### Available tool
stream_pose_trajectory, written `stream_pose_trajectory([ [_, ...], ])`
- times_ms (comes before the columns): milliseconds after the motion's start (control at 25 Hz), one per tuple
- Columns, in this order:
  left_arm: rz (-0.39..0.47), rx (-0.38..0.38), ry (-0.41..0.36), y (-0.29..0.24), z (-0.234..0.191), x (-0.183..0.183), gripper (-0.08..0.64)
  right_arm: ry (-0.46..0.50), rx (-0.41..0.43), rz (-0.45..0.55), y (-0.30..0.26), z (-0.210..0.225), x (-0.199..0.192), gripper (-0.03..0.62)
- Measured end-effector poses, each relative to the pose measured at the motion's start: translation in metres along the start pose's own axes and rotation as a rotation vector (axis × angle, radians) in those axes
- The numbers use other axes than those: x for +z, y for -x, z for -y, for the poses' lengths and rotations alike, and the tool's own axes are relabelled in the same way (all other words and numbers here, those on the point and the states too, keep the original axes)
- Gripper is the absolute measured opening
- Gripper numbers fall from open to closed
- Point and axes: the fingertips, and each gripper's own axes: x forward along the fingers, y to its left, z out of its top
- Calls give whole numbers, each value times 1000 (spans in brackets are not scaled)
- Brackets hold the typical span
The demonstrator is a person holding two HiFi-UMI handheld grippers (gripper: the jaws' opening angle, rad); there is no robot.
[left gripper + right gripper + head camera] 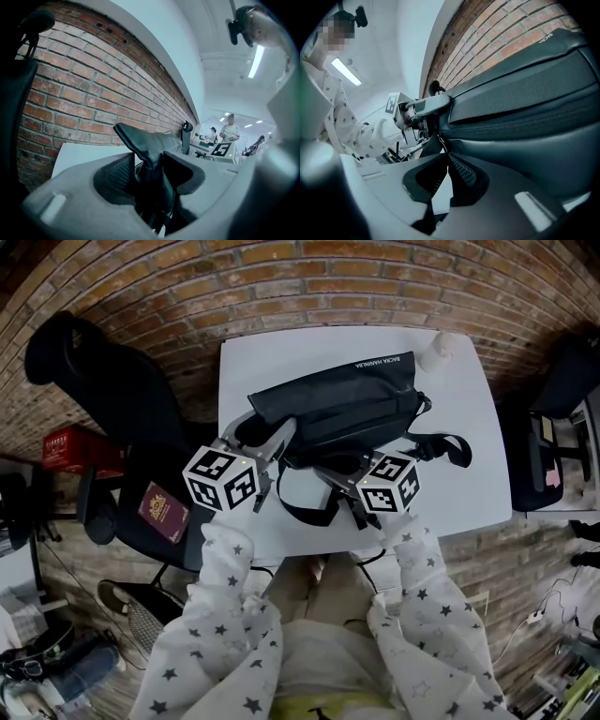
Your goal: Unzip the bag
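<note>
At the bag's near left corner, the left gripper (150,164) is clamped on a raised fold of the black material, its pads squeezing the fold from both sides. I judge this an anchoring hold, so that the bag (337,404) does not slide when the zip is drawn. Just to the right, along the bag's near edge, the right gripper (446,157) has its jaws pressed together. A thin zipper pull (439,139) appears to run from their tips to the end of the zipper (520,125). The pinch is small and shaded, so that grip is a reading rather than a certainty. The zipper looks closed along the length that shows, which suggests the opening has hardly begun. Both grippers work at the same end of the bag, close together — one to brace, one to pull. Under the bag lies a white table (459,465), the bag near its middle, its strap (305,507) looping off the near side. Beyond the bag stands a brick wall (309,277).
</note>
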Motion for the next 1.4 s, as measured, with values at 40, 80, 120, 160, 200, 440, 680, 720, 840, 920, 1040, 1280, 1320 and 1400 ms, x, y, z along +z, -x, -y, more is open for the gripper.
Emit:
stream_pose_trajectory([
  [40, 2, 4, 0, 0, 1, 0, 193, 7, 0, -6, 2, 1, 0, 15],
  [80, 3, 7, -1, 0, 1, 0, 193, 13, 0, -12, 3, 1, 0, 15],
  [120, 5, 10, 0, 0, 0, -1, 193, 20, -2, -20, 4, 2, 0, 15],
  [160, 8, 13, 1, 1, -1, -1, 193, 27, -5, -32, 4, 3, 1, 15],
  [200, 10, 15, 2, 1, -2, -1, 193, 35, -9, -44, 3, 3, 1, 15],
  [440, 22, 25, 4, 6, -12, -2, 193, 74, -27, -102, -1, 7, 5, 15],
  [680, 29, 23, 15, 12, -17, -4, 192, 132, -45, -169, -4, 8, 10, 15],
  [720, 30, 24, 18, 12, -17, -4, 190, 143, -53, -178, -2, 10, 10, 15],
  [840, 37, 27, 24, 12, -15, -4, 190, 150, -59, -184, 6, 14, 12, 15],
  [920, 40, 29, 25, 13, -15, -3, 190, 152, -57, -182, 7, 13, 13, 15],
  [1040, 43, 31, 26, 15, -18, -3, 190, 159, -57, -184, 4, 13, 14, 15],
  [1280, 49, 45, 27, 18, -18, -5, 184, 153, -68, -177, 13, 20, 15, 15],
  [1320, 49, 47, 28, 18, -19, -6, 183, 154, -68, -177, 13, 21, 15, 15],
  [1400, 50, 53, 28, 18, -20, -5, 183, 157, -67, -176, 14, 22, 17, 15],
])
